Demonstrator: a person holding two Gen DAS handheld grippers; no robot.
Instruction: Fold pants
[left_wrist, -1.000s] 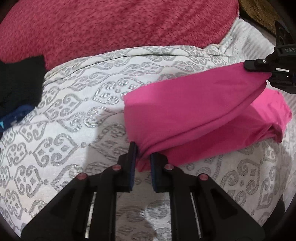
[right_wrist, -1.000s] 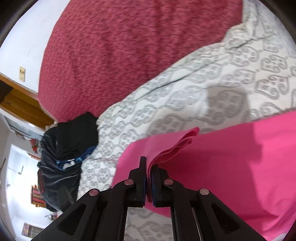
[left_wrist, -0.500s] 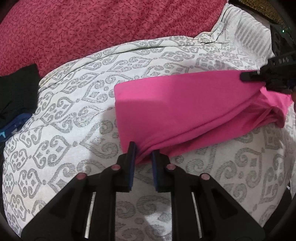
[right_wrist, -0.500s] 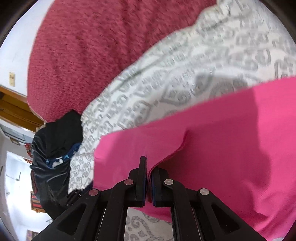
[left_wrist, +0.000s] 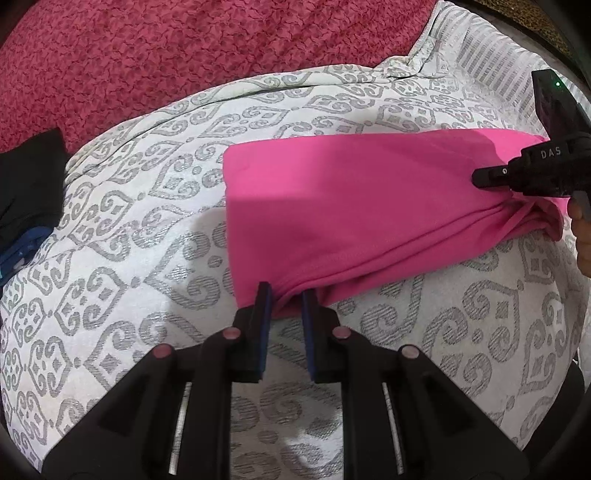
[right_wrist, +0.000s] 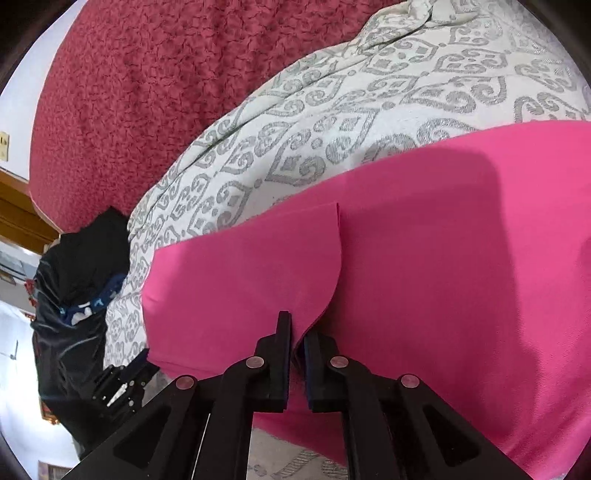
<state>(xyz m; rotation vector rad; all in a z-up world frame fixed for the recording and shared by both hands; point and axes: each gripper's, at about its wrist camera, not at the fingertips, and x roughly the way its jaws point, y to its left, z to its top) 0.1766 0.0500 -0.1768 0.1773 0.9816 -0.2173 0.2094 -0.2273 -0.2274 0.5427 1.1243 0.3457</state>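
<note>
On the patterned white bedspread (left_wrist: 147, 229), the pink pants (left_wrist: 351, 206) lie folded over into a broad band, their far edge straight and flat against the cloth. The left gripper (left_wrist: 286, 295) pinches the near left corner of the pants, a bunch of pink fabric caught between its two narrowly set fingers. The right gripper (left_wrist: 480, 177) clamps the opposite end of the band, where the fabric gathers into creases just below it. In the right wrist view, the right gripper (right_wrist: 297, 328) has its fingers nearly closed on a thin doubled layer of the pants (right_wrist: 424, 240), which fill the lower right of that view. A dark red blanket (left_wrist: 184, 55) covers the far side of the bed, and a heap of black clothing (right_wrist: 81, 280) sits at the bedspread's left edge.
</note>
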